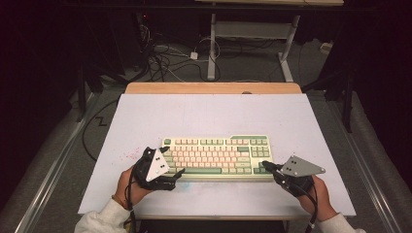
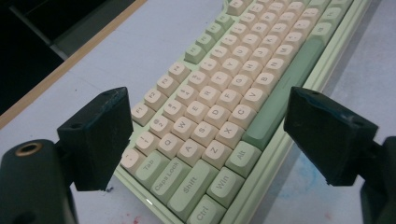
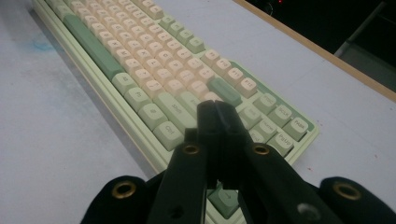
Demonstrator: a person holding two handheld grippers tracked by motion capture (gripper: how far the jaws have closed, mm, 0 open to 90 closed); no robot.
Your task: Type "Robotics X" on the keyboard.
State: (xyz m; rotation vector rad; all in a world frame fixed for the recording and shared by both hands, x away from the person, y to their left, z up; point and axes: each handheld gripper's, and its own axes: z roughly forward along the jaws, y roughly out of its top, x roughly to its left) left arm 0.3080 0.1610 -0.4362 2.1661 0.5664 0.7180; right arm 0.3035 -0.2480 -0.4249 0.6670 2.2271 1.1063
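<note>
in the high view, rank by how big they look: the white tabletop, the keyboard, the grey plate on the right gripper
1. white tabletop, by far the largest.
2. keyboard, which covers a middle strip of it.
3. grey plate on the right gripper, the smallest, though it sits nearer the camera.

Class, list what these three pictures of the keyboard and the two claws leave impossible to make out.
- Right gripper view: the shut right claw hides keys of the green-and-cream keyboard.
- High view: key legends are too small to read.
- Left gripper view: the open left claw covers corner keys; the picture's edge cuts off the far end.

Keys [image 3: 224,196] under the shut tool, perhaps arrows.
</note>
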